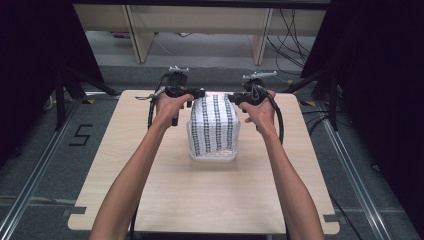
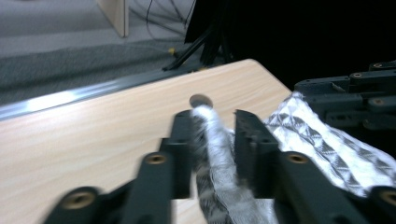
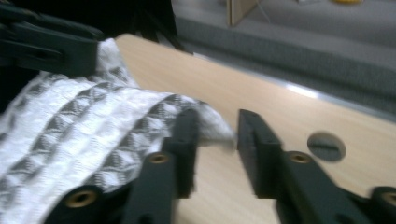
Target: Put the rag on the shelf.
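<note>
A white cloth with dark woven stripes (image 1: 214, 125) hangs upright over the middle of the table, held by its top corners. Its lower edge reaches into a clear shallow container (image 1: 212, 156). My left gripper (image 1: 192, 94) is shut on the top left corner; in the left gripper view a bunched roll of cloth (image 2: 212, 140) sits between the jaws of the left gripper (image 2: 212, 119). My right gripper (image 1: 234, 98) holds the top right corner. In the right gripper view the cloth (image 3: 70, 135) ends in a tip between the jaws of the right gripper (image 3: 217, 119), slightly blurred.
The light wooden table (image 1: 200, 200) has a round hole (image 3: 327, 147) near its far edge. Dark frame posts and cables stand on both sides, with wooden furniture legs (image 1: 140, 35) on the floor beyond. A floor mark "5" (image 1: 80, 135) lies at the left.
</note>
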`<control>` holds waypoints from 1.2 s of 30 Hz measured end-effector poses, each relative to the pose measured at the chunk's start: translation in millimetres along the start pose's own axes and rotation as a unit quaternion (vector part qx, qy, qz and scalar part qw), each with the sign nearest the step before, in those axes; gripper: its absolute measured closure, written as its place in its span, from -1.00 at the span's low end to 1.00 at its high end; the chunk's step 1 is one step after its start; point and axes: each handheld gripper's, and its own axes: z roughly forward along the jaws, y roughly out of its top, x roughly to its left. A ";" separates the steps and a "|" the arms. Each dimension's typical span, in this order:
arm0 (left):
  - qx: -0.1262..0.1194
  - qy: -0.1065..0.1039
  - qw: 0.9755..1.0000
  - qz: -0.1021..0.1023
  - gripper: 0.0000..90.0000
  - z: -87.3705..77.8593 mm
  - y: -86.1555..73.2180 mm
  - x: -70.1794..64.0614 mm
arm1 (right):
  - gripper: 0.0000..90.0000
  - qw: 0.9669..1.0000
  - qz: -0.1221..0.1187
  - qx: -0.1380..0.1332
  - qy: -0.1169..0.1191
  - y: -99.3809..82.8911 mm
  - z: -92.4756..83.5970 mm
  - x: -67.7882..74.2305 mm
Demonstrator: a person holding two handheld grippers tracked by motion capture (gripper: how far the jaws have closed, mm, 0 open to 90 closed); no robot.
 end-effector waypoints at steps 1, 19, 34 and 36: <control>0.010 0.004 1.000 0.001 0.39 -0.3 -0.1 1.4 | 0.46 1.000 0.000 0.000 0.000 0.0 0.0 0.0; 0.031 0.001 0.999 0.007 -0.02 -18.0 -5.6 1.0 | 0.24 1.000 0.002 0.005 -0.012 -8.3 -10.1 -4.1; 0.039 -0.002 0.999 0.014 -0.10 -33.4 -12.0 -0.3 | 0.14 1.000 -0.018 0.004 -0.010 -9.9 -28.2 -7.2; 0.042 -0.001 0.999 0.017 -0.12 -34.5 -14.1 0.9 | 0.13 1.000 -0.008 0.003 -0.005 -10.9 -29.1 -5.9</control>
